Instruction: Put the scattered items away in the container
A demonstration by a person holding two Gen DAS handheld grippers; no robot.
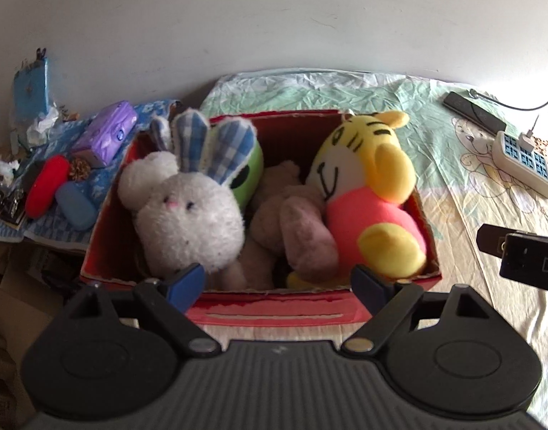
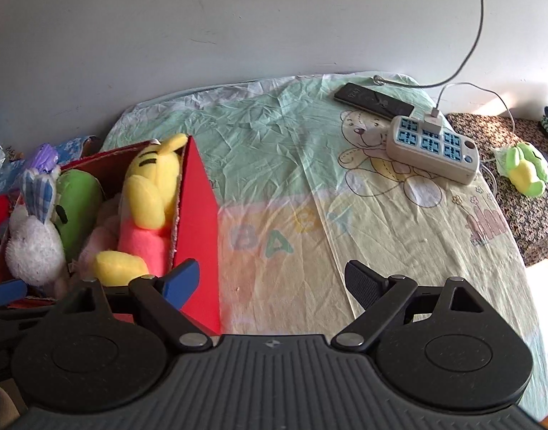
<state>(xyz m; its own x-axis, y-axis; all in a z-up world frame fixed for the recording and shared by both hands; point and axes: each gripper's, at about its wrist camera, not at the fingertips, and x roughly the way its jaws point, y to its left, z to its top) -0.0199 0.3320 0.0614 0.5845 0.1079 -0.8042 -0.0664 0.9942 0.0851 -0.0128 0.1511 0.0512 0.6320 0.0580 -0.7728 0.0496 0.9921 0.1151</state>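
A red cardboard box (image 1: pixel 274 308) stands on the bed sheet and shows at the left of the right wrist view (image 2: pixel 198 222). It holds a white bunny (image 1: pixel 188 215), a green toy (image 1: pixel 250 168), a brownish-pink plush (image 1: pixel 299 225) and a yellow tiger in pink (image 1: pixel 374 193); the tiger (image 2: pixel 148 193) and the bunny (image 2: pixel 34 243) show in the right wrist view too. My left gripper (image 1: pixel 277 283) is open and empty above the box's near rim. My right gripper (image 2: pixel 272 281) is open and empty over the sheet, right of the box. A small green-yellow plush (image 2: pixel 524 168) lies on a patterned cloth at far right.
A power strip (image 2: pixel 431 150) with a plugged charger and a dark phone (image 2: pixel 374 100) lie at the sheet's far right. Left of the box is clutter: a purple tissue pack (image 1: pixel 107 132), a red item (image 1: pixel 46 184), a blue item (image 1: pixel 75 204). A wall is behind.
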